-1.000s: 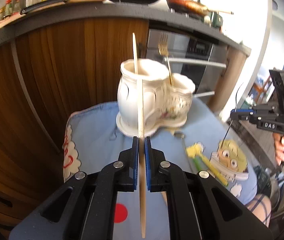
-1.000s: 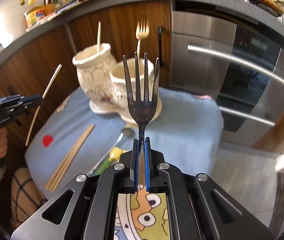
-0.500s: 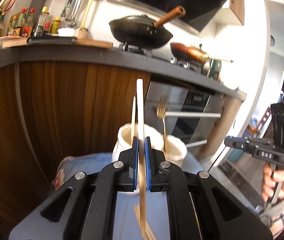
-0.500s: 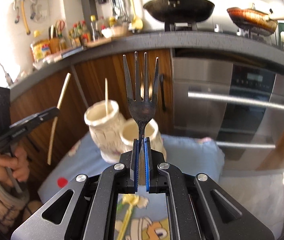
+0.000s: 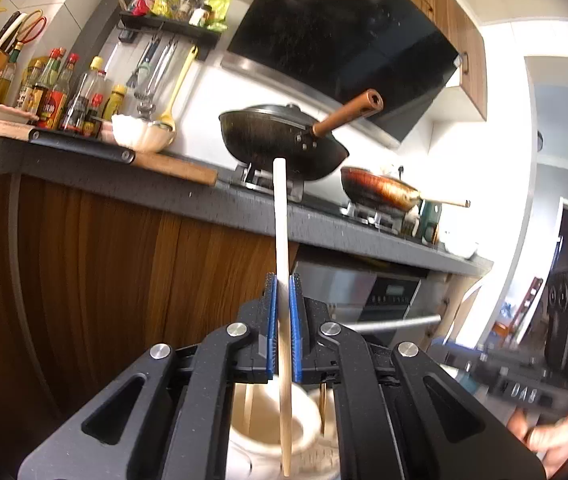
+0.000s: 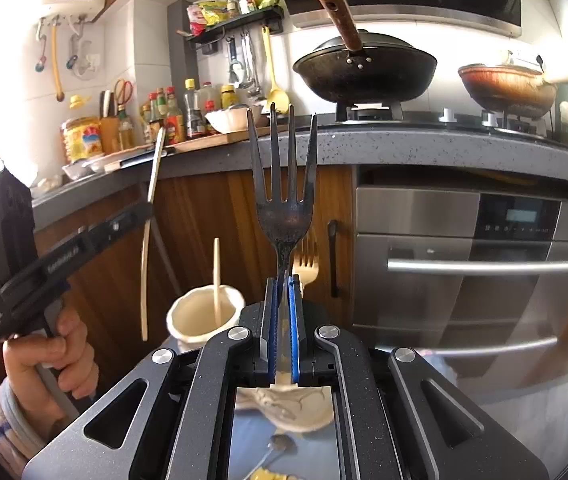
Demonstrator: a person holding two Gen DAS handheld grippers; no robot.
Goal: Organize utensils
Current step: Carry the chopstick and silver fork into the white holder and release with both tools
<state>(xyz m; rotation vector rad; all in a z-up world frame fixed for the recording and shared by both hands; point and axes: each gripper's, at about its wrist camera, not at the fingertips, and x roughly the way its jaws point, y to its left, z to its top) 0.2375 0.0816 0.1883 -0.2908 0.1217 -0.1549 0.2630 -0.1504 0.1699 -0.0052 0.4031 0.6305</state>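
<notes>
The left gripper [image 5: 283, 292] has its jaws squeezed tight on a long wooden chopstick [image 5: 281, 220]. The chopstick stands almost straight up, with its top end in front of the black wok [image 5: 280, 140] and its bottom end hanging low in the picture in front of the mouth of the cream holder [image 5: 268, 436]. Another thin stick [image 5: 249, 412] already stands inside that holder. The right gripper [image 6: 283, 292] has its jaws pressed shut on the handle of a dark fork [image 6: 284, 200]. The fork points up, with its four prongs in front of the edge of the grey counter [image 6: 424, 144]. Behind and below the fork the cream holder shows two cups joined side by side. The left cup [image 6: 204, 316] has one stick [image 6: 216, 280] in it. A gold fork [image 6: 306, 264] sticks up from the other cup, which is mostly hidden behind the gripper. The holder sits on a blue cloth [image 6: 244, 432], and a spoon [image 6: 278, 446] lies on the cloth just in front of it. In the right wrist view, a hand [image 6: 50, 360] holds the left gripper up at the left side, with the chopstick tilted a little. On the counter at the back stand bottles [image 6: 164, 116], a white bowl [image 6: 232, 118] and a brown pan [image 6: 504, 88] beside the wok. A silver oven [image 6: 472, 264] is under the counter.
</notes>
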